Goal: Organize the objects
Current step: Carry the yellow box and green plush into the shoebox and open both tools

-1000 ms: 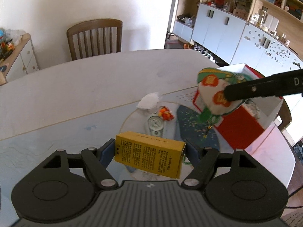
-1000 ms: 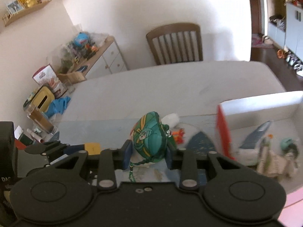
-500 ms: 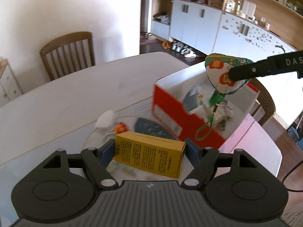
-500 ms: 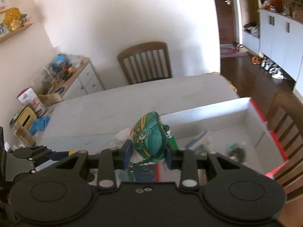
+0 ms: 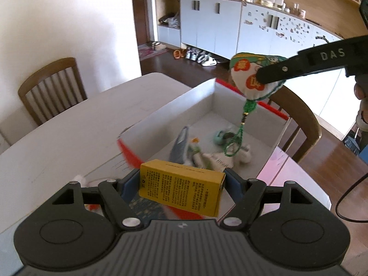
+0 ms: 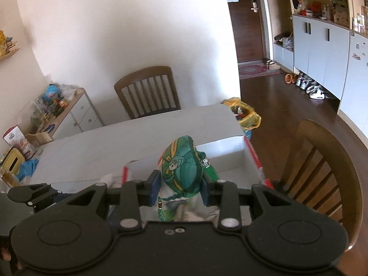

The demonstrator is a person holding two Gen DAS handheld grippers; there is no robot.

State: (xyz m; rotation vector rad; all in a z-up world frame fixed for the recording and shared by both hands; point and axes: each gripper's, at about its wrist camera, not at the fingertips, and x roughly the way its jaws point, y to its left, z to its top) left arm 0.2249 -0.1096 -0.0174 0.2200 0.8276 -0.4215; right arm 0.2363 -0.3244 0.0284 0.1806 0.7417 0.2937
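Note:
My left gripper [image 5: 181, 184] is shut on a yellow carton [image 5: 180, 187] printed with small text, held level just before the near rim of a red-and-white box [image 5: 202, 101]. Above the box's far right corner hangs a green embroidered pouch [image 5: 250, 78] with a tassel cord dangling into the box, and my right gripper [image 6: 180, 185] is shut on that pouch [image 6: 181, 170]. In the right wrist view the box [image 6: 230, 147] lies below and just ahead. Several small items lie on the box floor.
The box stands on a pale table [image 5: 69, 142]. A wooden chair [image 5: 51, 85] stands at the far side and another chair [image 6: 322, 165] right of the box. A crumpled tissue [image 5: 79, 179] lies near my left fingers. A bin with a yellow bag [image 6: 243, 115] sits on the floor.
Both grippers have swung to the right with their loads. The box has come from the right edge into the middle of both views, and its inside now shows below the pouch.

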